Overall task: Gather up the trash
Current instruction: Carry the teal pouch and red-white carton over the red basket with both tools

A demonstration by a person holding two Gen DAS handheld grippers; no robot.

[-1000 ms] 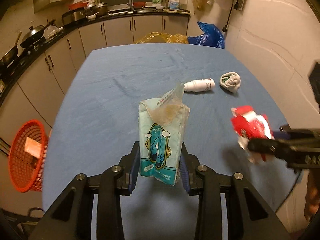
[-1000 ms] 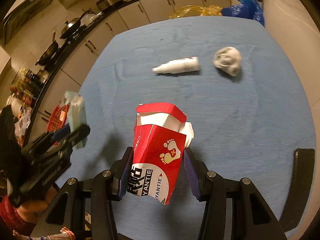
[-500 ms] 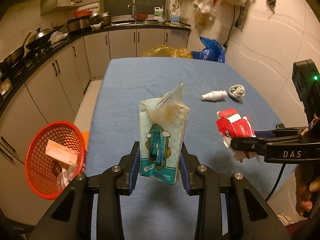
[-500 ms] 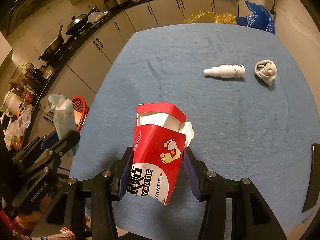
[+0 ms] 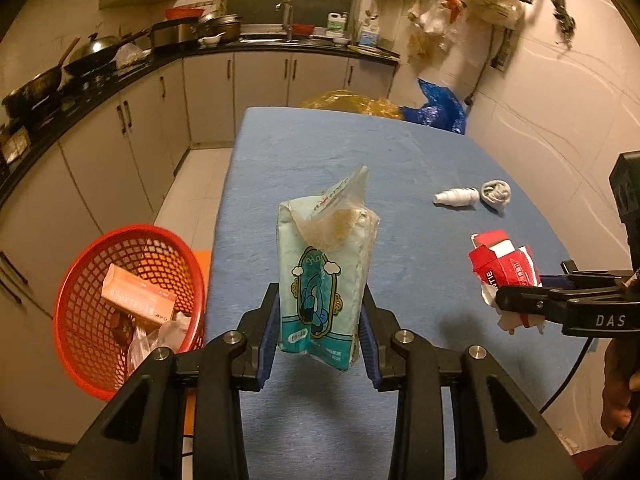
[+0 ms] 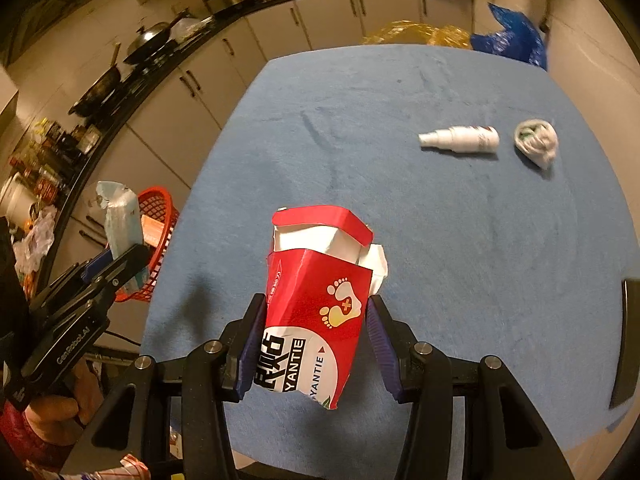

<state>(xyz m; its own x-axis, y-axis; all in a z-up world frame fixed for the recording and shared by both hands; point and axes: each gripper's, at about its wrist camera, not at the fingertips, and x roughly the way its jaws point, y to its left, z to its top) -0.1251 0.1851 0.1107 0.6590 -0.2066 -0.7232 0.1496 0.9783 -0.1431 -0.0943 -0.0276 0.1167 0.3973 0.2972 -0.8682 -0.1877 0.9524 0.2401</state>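
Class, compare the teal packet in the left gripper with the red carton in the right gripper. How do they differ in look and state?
The teal packet is soft plastic with a torn clear flap on top; the red carton is stiff card, its lid flap bent open and white paper poking out. The packet shows a framed figure with clouds; the carton shows two footprints and the letters YANTIE. Shared: each is held upright above the blue table, clamped by the left gripper or right gripper.

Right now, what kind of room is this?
Most likely a home kitchen. A black countertop over pale cabinets carries a dark metal wok, and a tall tap stands at the back. In front is a table with a blue cloth, and a red mesh plastic basket holds trash.
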